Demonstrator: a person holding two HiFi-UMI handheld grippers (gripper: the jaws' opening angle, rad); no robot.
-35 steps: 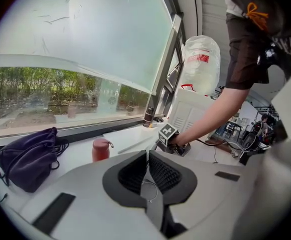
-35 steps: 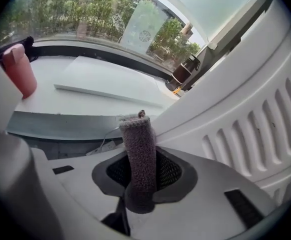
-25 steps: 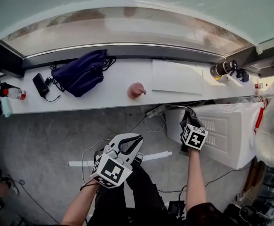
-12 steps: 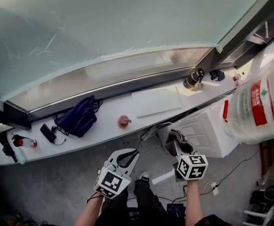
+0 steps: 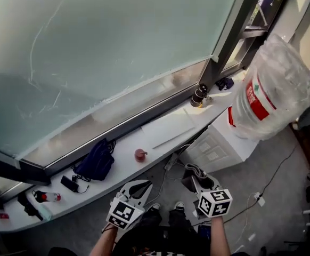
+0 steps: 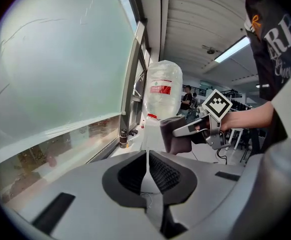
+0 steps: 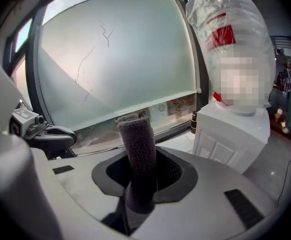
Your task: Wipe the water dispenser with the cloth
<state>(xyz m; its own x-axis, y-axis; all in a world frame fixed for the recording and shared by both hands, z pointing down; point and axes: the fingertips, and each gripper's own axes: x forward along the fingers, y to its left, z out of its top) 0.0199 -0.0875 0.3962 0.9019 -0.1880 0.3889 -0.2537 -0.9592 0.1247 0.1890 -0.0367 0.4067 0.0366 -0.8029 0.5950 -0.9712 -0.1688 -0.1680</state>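
Note:
The white water dispenser (image 5: 219, 143) stands against the windowsill with a large clear bottle (image 5: 272, 87) with a red label on top. My right gripper (image 5: 197, 181) is shut on a dark grey cloth (image 5: 193, 176), a little short of the dispenser's lower front. In the right gripper view the cloth (image 7: 138, 149) stands up between the jaws, with the dispenser (image 7: 230, 134) to the right. My left gripper (image 5: 138, 186) is shut on nothing, off to the left. The left gripper view shows the bottle (image 6: 164, 91) and the cloth (image 6: 175, 134) beyond the closed jaws.
The long white sill (image 5: 123, 159) holds a dark blue bag (image 5: 96, 161), a pink object (image 5: 140, 154), a white sheet (image 5: 168, 129) and a black flask (image 5: 198, 96). A power strip (image 5: 171, 161) and cables lie on the grey floor. Frosted window glass (image 5: 102, 52) fills the background.
The head view has swung upward, so the bottle and window now fill the frame. Both grippers sit lower and smaller. The cloth, earlier against the dispenser's side, is now short of it.

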